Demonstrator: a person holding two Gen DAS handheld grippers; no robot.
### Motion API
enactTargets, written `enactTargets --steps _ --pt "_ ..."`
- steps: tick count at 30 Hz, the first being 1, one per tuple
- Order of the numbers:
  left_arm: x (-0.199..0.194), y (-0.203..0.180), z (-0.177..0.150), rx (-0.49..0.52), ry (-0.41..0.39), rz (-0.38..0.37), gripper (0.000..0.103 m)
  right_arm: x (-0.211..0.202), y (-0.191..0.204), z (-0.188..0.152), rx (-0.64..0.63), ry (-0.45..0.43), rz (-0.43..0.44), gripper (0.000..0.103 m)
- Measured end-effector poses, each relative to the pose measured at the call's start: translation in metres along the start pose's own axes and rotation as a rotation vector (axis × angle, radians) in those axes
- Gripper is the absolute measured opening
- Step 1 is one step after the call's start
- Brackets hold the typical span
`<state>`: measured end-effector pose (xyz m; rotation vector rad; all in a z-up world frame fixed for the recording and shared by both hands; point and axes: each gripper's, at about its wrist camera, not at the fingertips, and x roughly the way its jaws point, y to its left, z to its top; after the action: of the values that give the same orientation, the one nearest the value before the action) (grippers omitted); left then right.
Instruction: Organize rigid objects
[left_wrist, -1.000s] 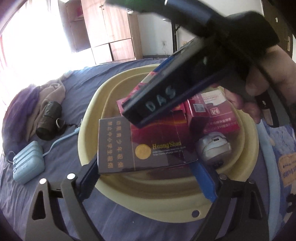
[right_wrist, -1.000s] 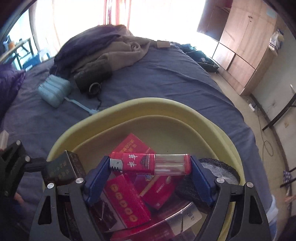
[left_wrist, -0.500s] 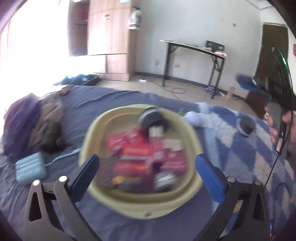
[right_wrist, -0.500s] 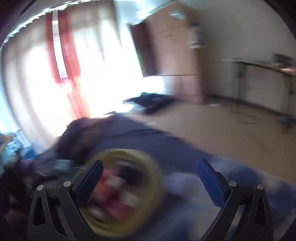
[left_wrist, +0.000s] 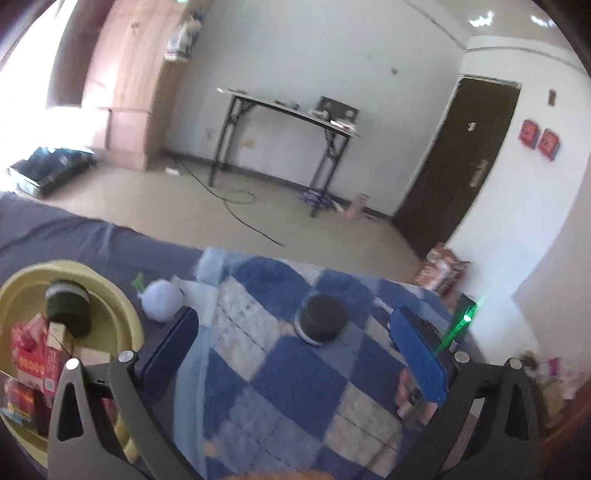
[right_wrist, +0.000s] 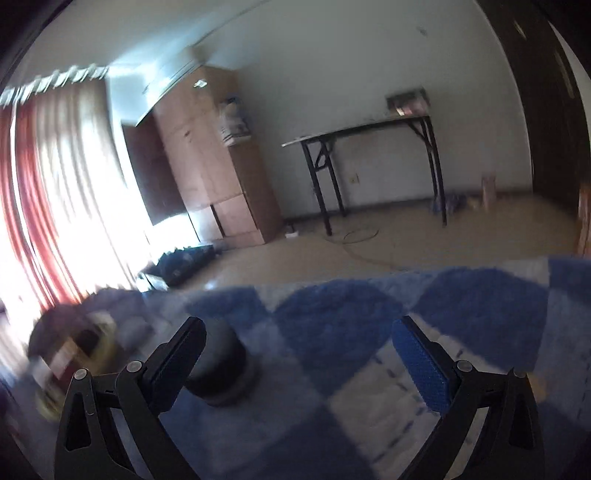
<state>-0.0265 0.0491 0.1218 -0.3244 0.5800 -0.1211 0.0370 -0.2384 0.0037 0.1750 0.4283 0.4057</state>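
Note:
A yellow basin (left_wrist: 122, 314) at the left edge of the left wrist view holds several red boxes (left_wrist: 27, 354) and a black round object (left_wrist: 68, 302). It shows blurred at the lower left of the right wrist view (right_wrist: 105, 330). A black round jar (left_wrist: 321, 319) stands on the blue checked blanket (left_wrist: 280, 387) ahead of my open, empty left gripper (left_wrist: 295, 350). In the right wrist view the jar (right_wrist: 219, 360) sits just beside the left finger of my open, empty right gripper (right_wrist: 299, 356).
A pale blue ball (left_wrist: 162, 297) lies between the basin and the jar. The bed edge drops to the floor beyond the blanket. A black-legged table (left_wrist: 288, 110), a wooden wardrobe (left_wrist: 125, 85) and a dark door (left_wrist: 461, 158) stand across the room.
Both grippers let go of their loads, the dark box and the red lighter, opened, and swung right from over the basin to the checked blanket near the black jar.

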Motion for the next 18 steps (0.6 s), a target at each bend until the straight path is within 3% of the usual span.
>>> enactTargets --steps 2,6,11,18 --pt "0.011 0.003 -0.012 0.014 -0.013 0.142 0.103 0.013 0.001 -0.001 0.026 0.063 0.041 0.103" --pt "0.022 0.016 -0.031 0.097 -0.004 0.126 0.103 0.016 0.002 -0.003 0.012 0.084 0.033 0.103" --pt "0.024 0.037 -0.027 0.004 0.013 0.078 0.103 0.012 -0.006 0.011 0.029 0.087 0.027 0.103" --pt "0.02 0.045 -0.027 -0.036 -0.008 0.092 0.103 0.018 -0.003 0.008 0.023 0.091 0.024 0.103"
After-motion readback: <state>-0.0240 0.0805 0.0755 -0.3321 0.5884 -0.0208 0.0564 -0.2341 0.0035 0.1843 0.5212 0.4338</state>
